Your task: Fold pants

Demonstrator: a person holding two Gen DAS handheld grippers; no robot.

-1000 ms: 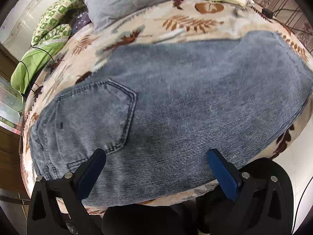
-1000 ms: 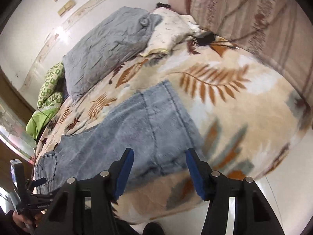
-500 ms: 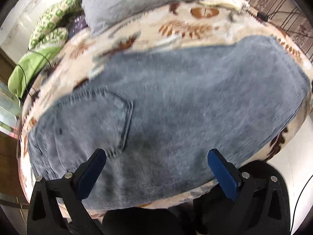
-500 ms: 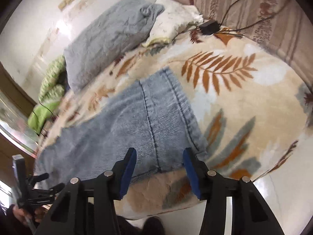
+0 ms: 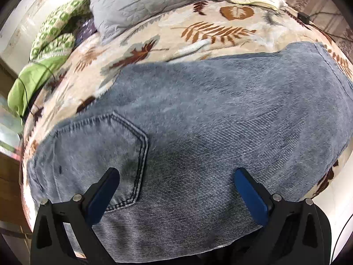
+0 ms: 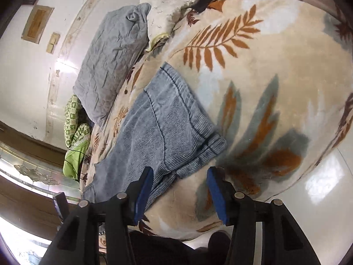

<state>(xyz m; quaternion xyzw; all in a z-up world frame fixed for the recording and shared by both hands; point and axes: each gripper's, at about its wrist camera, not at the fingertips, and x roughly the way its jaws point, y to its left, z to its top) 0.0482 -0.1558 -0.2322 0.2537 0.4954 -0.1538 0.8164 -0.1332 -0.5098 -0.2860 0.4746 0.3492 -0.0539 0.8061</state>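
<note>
Left gripper spreads wide over the pants, right gripper gapes empty beside their hem on the bed.

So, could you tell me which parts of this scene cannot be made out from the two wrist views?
- Left wrist view: the near edge of the pants is hidden behind the left gripper and cut off by the frame's bottom.
- Right wrist view: the waist end is squeezed small at the left, partly behind the right gripper.
- Neither view shows how many layers the denim has.
- The black box with cables is too small to identify.
</note>
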